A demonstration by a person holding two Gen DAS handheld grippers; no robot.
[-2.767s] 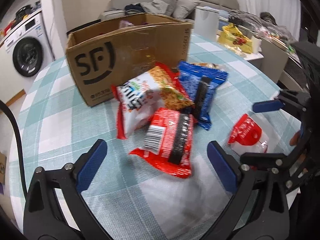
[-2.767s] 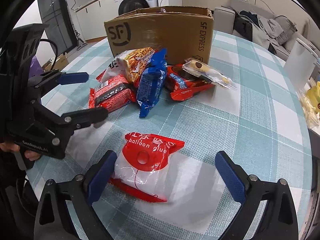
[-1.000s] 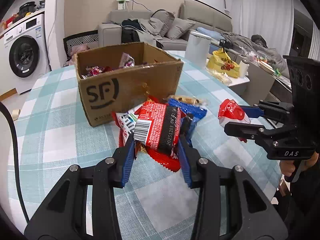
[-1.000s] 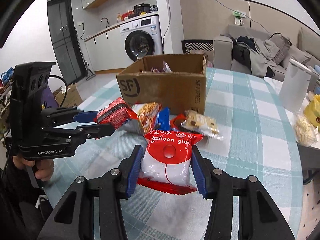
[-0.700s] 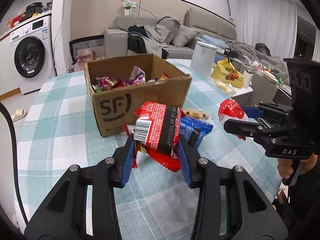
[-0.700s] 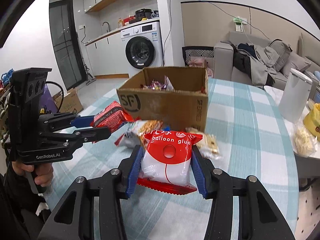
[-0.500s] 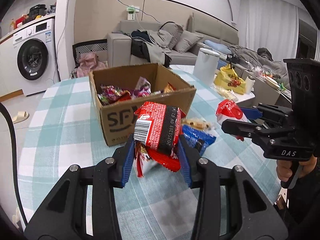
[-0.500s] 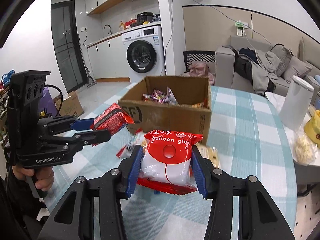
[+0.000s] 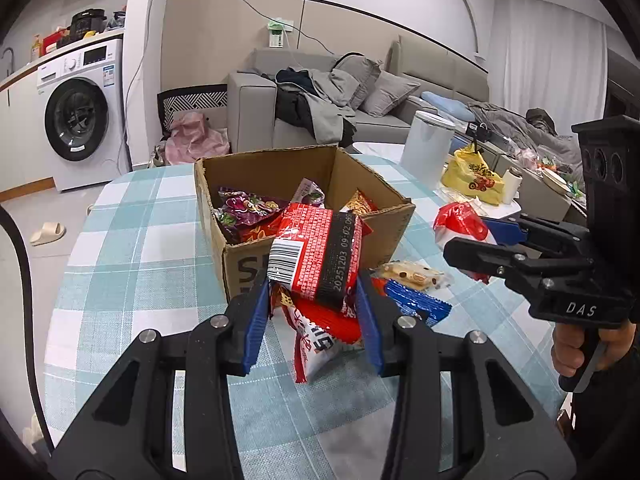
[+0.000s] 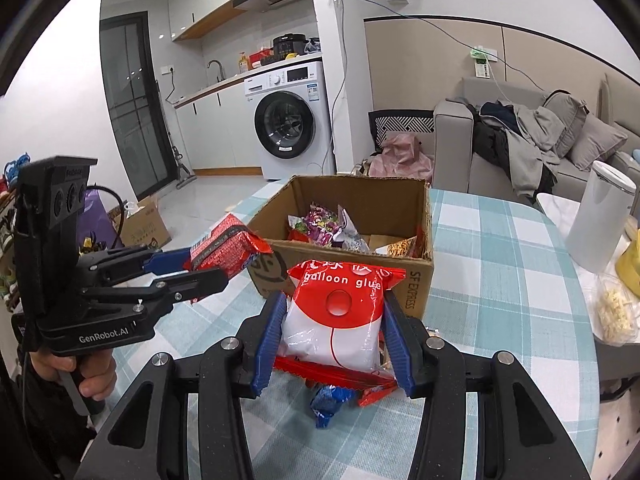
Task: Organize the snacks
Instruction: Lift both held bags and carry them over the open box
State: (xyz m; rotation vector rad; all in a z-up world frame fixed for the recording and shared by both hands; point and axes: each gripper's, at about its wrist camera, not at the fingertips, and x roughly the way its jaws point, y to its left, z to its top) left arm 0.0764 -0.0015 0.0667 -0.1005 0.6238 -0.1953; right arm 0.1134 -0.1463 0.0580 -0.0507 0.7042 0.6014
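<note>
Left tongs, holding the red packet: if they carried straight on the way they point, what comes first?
Probably the near wall of the cardboard box, directly ahead of the left tongs and their red packet; depth is uncertain.

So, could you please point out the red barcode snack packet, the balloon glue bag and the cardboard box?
red barcode snack packet (image 9: 316,254): left wrist view, middle of its printed face.
red-and-white balloon glue bag (image 10: 334,320): right wrist view, centre of its front.
brown cardboard box (image 10: 360,200): right wrist view, inner far wall.

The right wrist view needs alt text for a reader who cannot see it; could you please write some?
The right gripper grips a red-and-white balloon glue packet before an open cardboard box of snacks on a checked table. The left gripper holds a red packet nearby.
</note>
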